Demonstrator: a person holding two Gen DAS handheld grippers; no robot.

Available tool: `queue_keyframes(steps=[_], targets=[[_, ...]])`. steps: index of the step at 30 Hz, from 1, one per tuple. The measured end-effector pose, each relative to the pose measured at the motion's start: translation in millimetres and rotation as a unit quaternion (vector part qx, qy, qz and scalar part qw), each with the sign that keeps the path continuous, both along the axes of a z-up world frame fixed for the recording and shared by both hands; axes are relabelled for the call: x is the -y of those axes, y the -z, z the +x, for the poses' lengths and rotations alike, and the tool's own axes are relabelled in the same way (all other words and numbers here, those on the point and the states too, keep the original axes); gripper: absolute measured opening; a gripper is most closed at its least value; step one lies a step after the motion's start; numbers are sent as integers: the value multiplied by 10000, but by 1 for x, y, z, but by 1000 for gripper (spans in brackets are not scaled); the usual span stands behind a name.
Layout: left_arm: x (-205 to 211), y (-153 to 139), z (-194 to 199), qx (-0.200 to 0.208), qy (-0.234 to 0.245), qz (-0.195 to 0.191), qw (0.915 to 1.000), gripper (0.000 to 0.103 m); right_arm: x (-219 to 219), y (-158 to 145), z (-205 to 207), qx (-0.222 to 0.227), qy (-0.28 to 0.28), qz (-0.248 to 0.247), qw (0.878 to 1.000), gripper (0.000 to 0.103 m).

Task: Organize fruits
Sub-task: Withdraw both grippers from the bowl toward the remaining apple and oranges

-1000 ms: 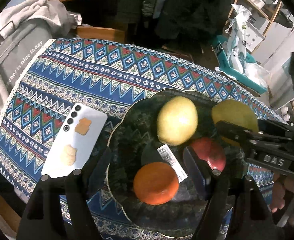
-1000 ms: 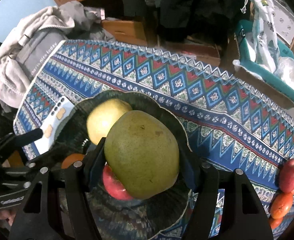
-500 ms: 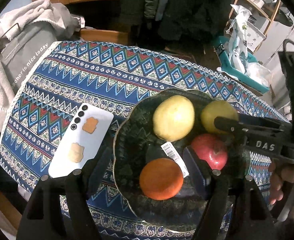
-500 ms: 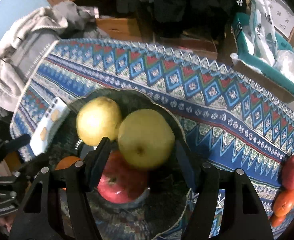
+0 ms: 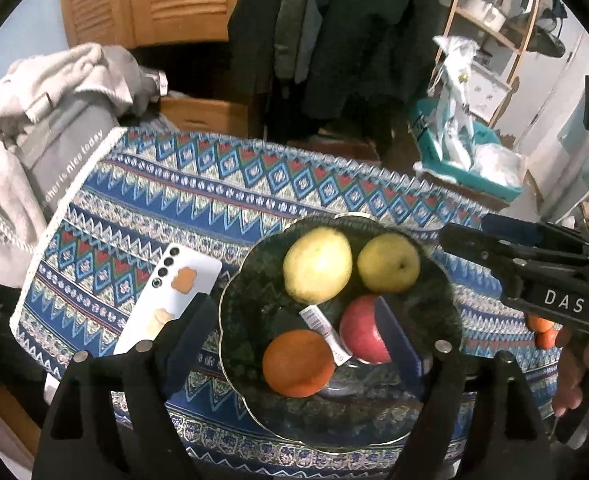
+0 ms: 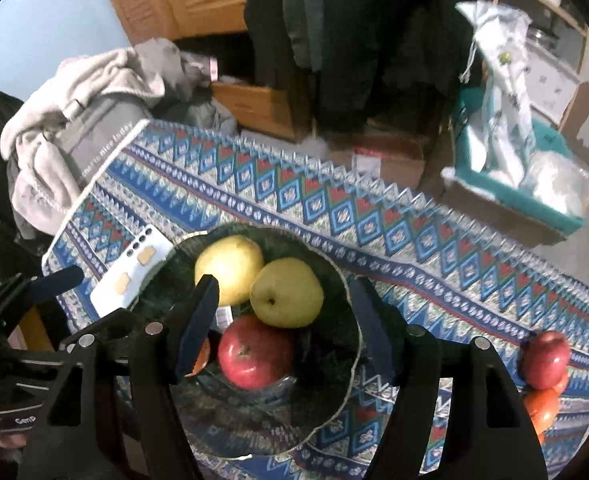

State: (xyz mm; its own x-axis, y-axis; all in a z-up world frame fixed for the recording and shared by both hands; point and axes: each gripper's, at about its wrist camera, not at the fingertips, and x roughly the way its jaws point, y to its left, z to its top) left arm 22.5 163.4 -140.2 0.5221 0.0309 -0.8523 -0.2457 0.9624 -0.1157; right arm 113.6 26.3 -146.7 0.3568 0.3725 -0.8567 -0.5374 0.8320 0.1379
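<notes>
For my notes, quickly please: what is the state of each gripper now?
Left gripper: jaws opening, holding nothing, above the plate.
Right gripper: jaws opening, holding nothing; green pear lies released in the plate.

White phone on patterned tablecloth, grey clothes beside

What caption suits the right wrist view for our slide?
Open right gripper above a dark plate holding two pears, an apple and an orange.

Your left black two-finger gripper and right black two-finger gripper both point steeply down – jaws opening, pads pressing on nothing – your right hand's fingers wrap its handle
</notes>
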Motion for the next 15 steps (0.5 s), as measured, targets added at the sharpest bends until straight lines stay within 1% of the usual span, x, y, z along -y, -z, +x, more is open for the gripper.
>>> queue_keyframes(steps=[4,7,11,15], targets=[[7,-21,-7,236,69,-93,9997,86,6,-21,-6,139,60,165,9997,72],[13,-34,-10,380,134,-25,9992,86,10,-36,-11,233,62,274,9993,72],[20,-50,-14,573,216,58,9981,86,16,-58,-23,481,32,318,9983,72],[27,-66,-16,756,294,99,9967,86,24,-73,-33,592,36,442,9973,74]])
